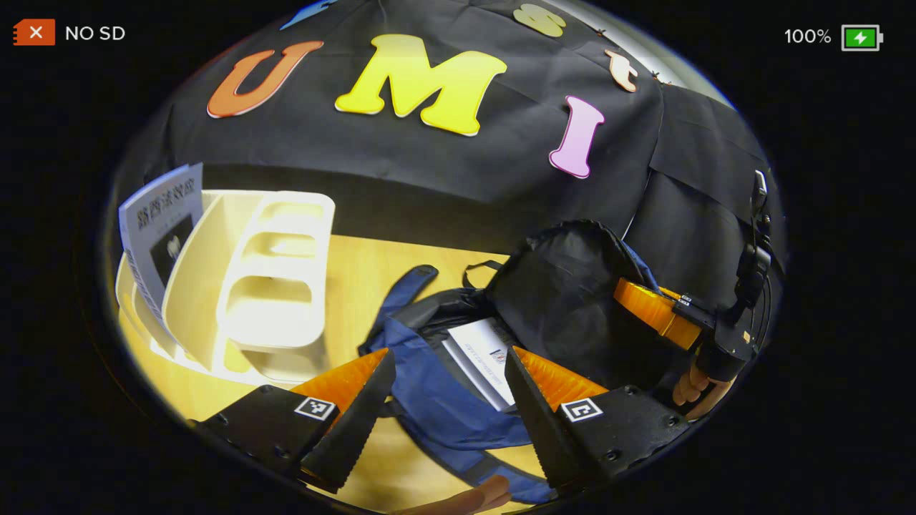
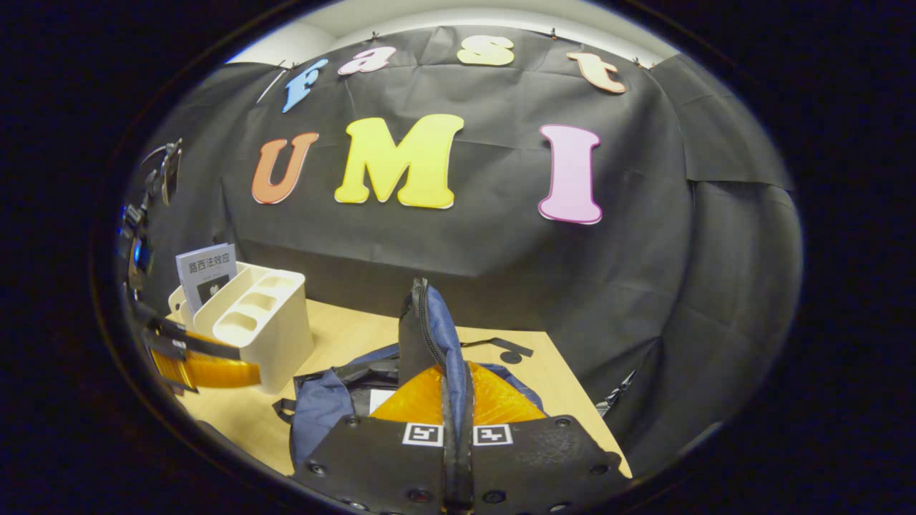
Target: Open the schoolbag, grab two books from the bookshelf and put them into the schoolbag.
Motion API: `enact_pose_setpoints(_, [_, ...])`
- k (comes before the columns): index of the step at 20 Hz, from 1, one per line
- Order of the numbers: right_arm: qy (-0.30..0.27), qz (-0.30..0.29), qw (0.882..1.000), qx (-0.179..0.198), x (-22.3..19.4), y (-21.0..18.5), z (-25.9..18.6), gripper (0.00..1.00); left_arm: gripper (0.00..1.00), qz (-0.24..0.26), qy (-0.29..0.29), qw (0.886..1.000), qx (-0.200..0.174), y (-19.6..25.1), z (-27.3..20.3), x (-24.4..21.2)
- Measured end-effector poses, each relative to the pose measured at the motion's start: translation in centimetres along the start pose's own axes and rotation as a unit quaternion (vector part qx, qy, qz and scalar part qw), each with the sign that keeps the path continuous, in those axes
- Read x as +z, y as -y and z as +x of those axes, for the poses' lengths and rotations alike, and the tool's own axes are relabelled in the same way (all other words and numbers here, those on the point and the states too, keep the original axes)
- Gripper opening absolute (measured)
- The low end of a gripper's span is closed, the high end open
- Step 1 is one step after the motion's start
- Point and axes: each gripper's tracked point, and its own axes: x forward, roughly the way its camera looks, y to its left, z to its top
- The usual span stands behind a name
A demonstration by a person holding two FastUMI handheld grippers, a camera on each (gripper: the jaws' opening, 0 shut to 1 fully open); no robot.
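While the blue and black fabric schoolbag (image 1: 458, 400) lies open on the pale wooden bench (image 1: 358, 279), its black flap (image 2: 422, 336) stands upright, clenched between the right tongs (image 2: 456, 400). A white-covered book (image 1: 481, 361) lies inside the mouth, its long axis running toward the left tongs (image 1: 449, 390), which hover released above it; its far end is hidden by the bag. Left of the bag, a cream plastic bookshelf (image 1: 250, 293) holds another grey-covered book (image 1: 163, 229) leaning upright, its lower part hidden behind the shelf wall.
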Motion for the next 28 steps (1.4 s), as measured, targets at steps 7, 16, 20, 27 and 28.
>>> enact_pose_setpoints(7, [-0.001, -0.044, 0.999, 0.017, -0.5, -0.8, -0.2, 0.01, 0.98, 0.029, 0.078, 0.987, 0.138, -13.1, -8.8, 6.7])
enact_pose_setpoints(16, [-0.003, -0.050, 0.998, 0.024, -1.1, -2.6, -0.1, 0.00, 0.97, -0.002, 0.092, 0.971, 0.218, -26.5, -13.2, 14.4])
enact_pose_setpoints(20, [-0.005, -0.050, 0.998, 0.025, -1.3, -2.9, 0.0, 0.00, 0.97, 0.017, 0.057, 0.968, 0.243, -30.0, -11.3, 15.7])
enact_pose_setpoints(27, [0.000, -0.056, 0.998, 0.021, -1.8, -3.4, -0.7, 0.00, 0.97, 0.012, -0.060, 0.974, 0.220, -32.5, -5.3, 14.5])
enact_pose_setpoints(28, [-0.001, -0.056, 0.998, 0.021, -2.0, -3.5, -0.8, 0.00, 0.97, 0.024, -0.066, 0.972, 0.225, -33.0, -4.1, 14.4])
